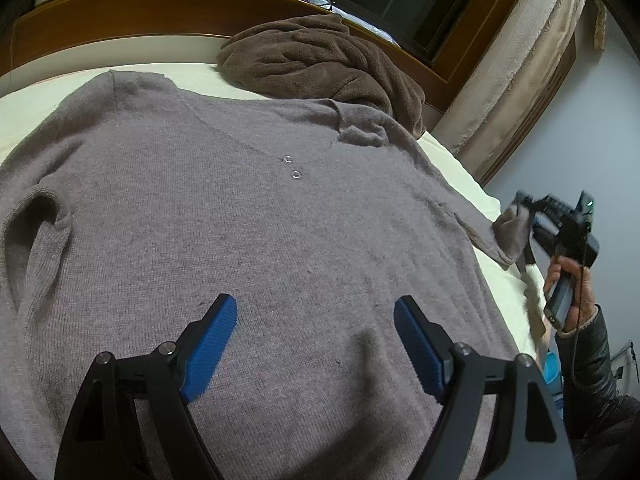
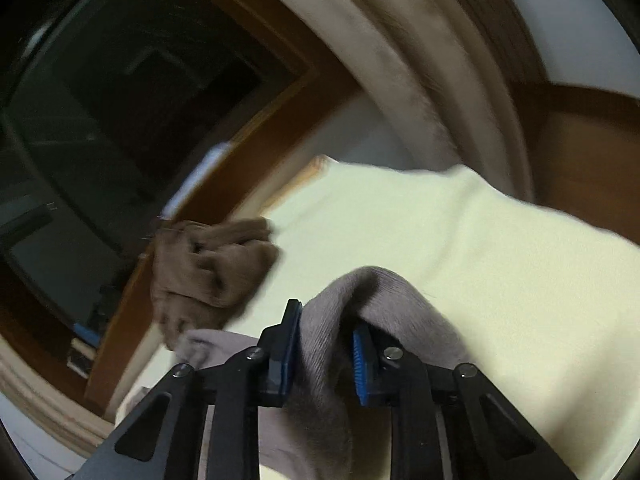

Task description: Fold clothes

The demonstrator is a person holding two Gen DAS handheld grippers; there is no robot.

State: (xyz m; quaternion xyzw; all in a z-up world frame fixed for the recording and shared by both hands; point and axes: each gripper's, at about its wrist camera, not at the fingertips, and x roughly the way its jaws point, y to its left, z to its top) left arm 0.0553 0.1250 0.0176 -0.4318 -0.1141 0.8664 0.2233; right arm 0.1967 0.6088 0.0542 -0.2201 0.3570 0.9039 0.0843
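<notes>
1. The left wrist view looks down on a grey-mauve knit sweater (image 1: pixel 248 216) spread flat, front side up, over a pale cream bed sheet (image 1: pixel 208 76). Its V-neck points toward the camera, and two small clear buttons (image 1: pixel 292 167) sit just below the point of the V.
2. The left gripper (image 1: pixel 316 318) hangs over the lower body of the sweater with its two blue-padded fingers spread wide. Nothing lies between them, and whether the tips touch the knit cannot be told.
3. Only this view shows a crumpled brown fleece garment (image 1: pixel 320 56) heaped at the far edge of the bed, overlapping the sweater's shoulder, with a wooden headboard (image 1: pixel 120 16) behind it and a beige curtain (image 1: pixel 520 60) to the right.
4. Also only here, at the right edge, the person's right hand (image 1: pixel 568 288) holds the right gripper (image 1: pixel 524 220) from outside, beside the bed, with a bunch of the sweater's sleeve (image 1: pixel 512 228) lifted off the sheet at its tip.
5. The right wrist view is motion-blurred. It shows what the other cannot: the right gripper (image 2: pixel 326 344) up close, its blue pads closed most of the way and pinching a raised fold of the grey sleeve (image 2: pixel 360 300) between them.
6. In this view the cream sheet (image 2: pixel 480 260) fills the right side, the brown fleece garment (image 2: pixel 208 268) sits to the left near the wooden bed frame (image 2: pixel 224 184), and the sweater's body is out of frame.
</notes>
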